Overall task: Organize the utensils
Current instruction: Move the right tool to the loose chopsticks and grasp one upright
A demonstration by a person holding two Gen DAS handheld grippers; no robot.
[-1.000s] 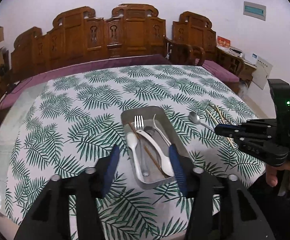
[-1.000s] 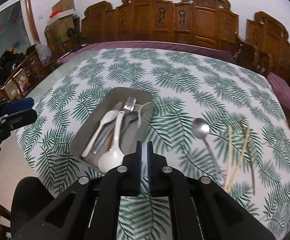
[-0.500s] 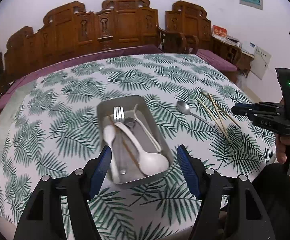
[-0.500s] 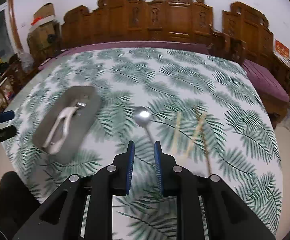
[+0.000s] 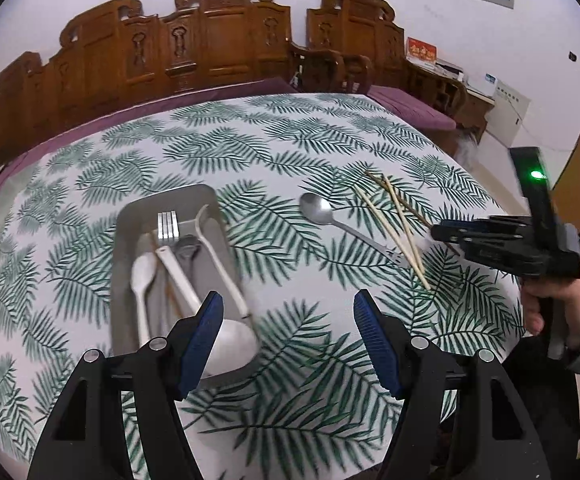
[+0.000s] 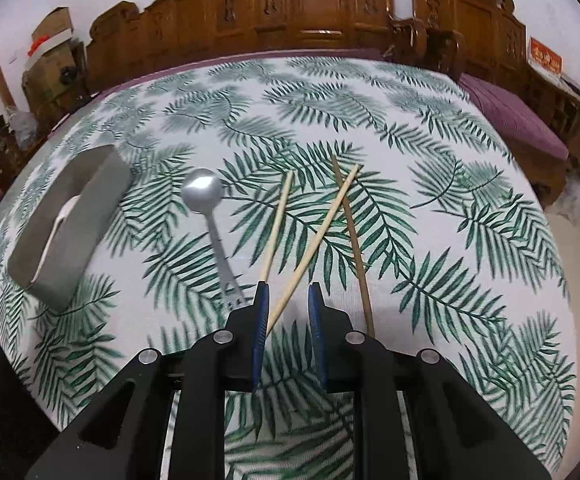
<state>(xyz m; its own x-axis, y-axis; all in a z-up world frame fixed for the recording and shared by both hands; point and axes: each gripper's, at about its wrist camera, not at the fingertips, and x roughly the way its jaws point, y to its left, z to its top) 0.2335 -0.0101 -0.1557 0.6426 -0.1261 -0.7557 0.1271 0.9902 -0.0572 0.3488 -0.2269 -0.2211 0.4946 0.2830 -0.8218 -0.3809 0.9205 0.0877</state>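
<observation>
Round surface (image 6: pixel 429 112) under white, green-fern-print cloth. Directly on it: grey rectangular metal tray (image 5: pixel 130 224), steel spoon (image 6: pixel 204 196), three wooden chopsticks (image 6: pixel 317 236).

right hand-held gripper (image 6: pixel 288 300): parted | pale chopstick (image 6: pixel 315 242) end between pads

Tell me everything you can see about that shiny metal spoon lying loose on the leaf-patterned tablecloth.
The shiny metal spoon has a round, polished bowl facing up and a slim flat handle ending in short fork-like prongs. It lies flat on the leaf-patterned tablecloth, bowl pointing away from the person, between the grey metal tray and the pale wooden chopsticks. It touches only the cloth; the pronged end lies close beside the right gripper, which does not hold it.
</observation>
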